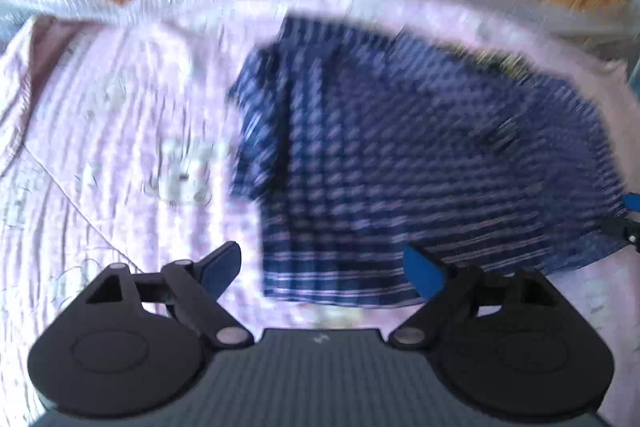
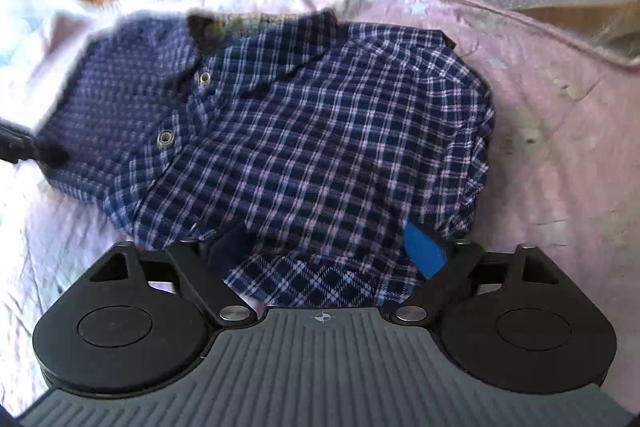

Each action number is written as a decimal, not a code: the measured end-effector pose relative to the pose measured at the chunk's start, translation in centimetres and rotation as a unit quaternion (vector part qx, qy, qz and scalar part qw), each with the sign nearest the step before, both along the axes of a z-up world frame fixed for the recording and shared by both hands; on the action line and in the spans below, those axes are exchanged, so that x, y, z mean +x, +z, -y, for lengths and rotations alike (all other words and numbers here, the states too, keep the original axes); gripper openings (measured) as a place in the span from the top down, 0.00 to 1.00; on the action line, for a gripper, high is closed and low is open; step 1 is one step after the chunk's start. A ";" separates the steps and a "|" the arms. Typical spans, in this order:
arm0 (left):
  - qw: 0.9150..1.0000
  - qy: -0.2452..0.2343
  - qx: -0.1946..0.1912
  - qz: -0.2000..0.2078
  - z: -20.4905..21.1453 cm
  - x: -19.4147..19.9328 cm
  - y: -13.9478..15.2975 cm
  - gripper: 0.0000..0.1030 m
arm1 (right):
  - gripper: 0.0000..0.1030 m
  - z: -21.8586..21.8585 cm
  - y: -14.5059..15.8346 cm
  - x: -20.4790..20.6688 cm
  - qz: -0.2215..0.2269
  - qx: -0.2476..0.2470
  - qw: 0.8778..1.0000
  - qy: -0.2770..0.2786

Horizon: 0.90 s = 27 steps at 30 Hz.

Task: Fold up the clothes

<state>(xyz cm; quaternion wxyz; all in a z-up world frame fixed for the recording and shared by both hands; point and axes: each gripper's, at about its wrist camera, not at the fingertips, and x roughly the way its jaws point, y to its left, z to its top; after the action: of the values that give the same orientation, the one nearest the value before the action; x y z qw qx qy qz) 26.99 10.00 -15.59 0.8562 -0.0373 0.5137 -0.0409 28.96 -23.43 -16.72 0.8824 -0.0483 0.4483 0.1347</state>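
The navy-and-white plaid button-up shirt (image 2: 304, 131) lies just ahead of both spread, empty grippers, collar far. The right gripper (image 2: 326, 247) hovers over its near hem; the left gripper (image 1: 322, 265) straddles the hem's left corner

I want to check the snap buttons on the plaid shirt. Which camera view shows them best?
The right wrist view: it is sharp there, and two metal snap buttons stand clear on the placket of the plaid shirt. The left wrist view is blurred by motion; it shows the shirt only as smeared stripes, and no button can be made out.
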 end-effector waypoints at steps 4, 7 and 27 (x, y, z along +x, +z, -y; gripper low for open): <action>0.999 -0.007 0.011 0.039 2.9 -1.9 5.3 0.00 | 0.07 0.1 5.2 -3.5 0.038 0.068 0.996 -0.036; 0.998 -0.023 0.024 0.056 6.0 -3.7 7.5 0.00 | 0.08 -0.3 7.0 -7.0 0.035 0.062 0.995 -0.066; 0.997 -0.020 -0.013 0.076 10.4 -15.3 13.5 0.00 | 0.03 -1.5 14.4 -18.3 0.033 0.017 0.989 -0.146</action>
<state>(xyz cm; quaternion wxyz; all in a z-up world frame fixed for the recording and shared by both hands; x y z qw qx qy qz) 11.72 -0.42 -2.12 0.8911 -0.0347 0.4474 -0.0673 10.66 -21.89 -2.27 0.9075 0.0282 0.4189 0.0101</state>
